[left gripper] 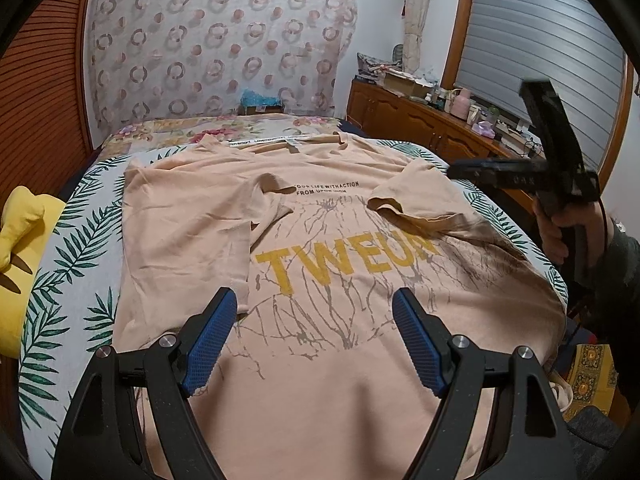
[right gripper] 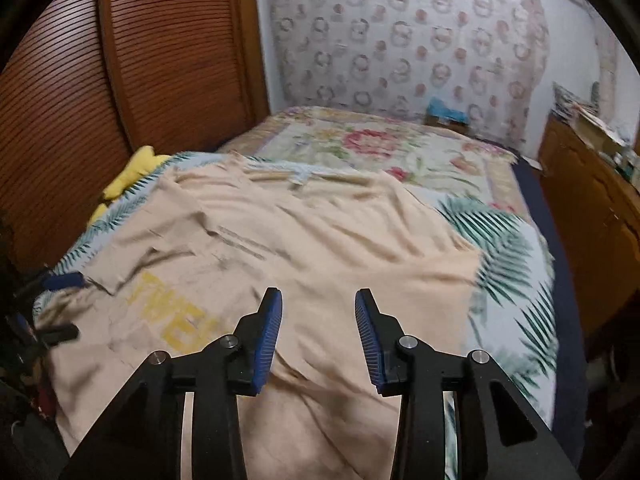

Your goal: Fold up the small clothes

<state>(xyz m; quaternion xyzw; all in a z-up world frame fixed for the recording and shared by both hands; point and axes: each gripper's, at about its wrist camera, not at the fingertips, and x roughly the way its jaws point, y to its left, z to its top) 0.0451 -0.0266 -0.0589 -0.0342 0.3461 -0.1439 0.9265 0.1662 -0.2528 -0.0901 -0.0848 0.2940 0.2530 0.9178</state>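
A peach T-shirt (left gripper: 320, 320) with yellow "TWEUN" lettering lies face up on the leaf-print sheet (left gripper: 60, 280) of the bed, collar at the far end, both sleeves folded in over the chest. My left gripper (left gripper: 314, 300) is open and empty, just above the shirt's lower front. In the right wrist view the shirt (right gripper: 320, 240) fills the middle, blurred. My right gripper (right gripper: 318, 300) is open and empty above the shirt's right side. The right tool also shows in the left wrist view (left gripper: 552, 160), held in a hand above the bed's right edge.
A yellow plush cushion (left gripper: 20, 240) lies at the bed's left edge. A floral quilt (right gripper: 380, 144) covers the far end of the bed. A wooden dresser (left gripper: 420, 120) with bottles and boxes stands on the right. A slatted wooden door (right gripper: 120, 80) is on the left.
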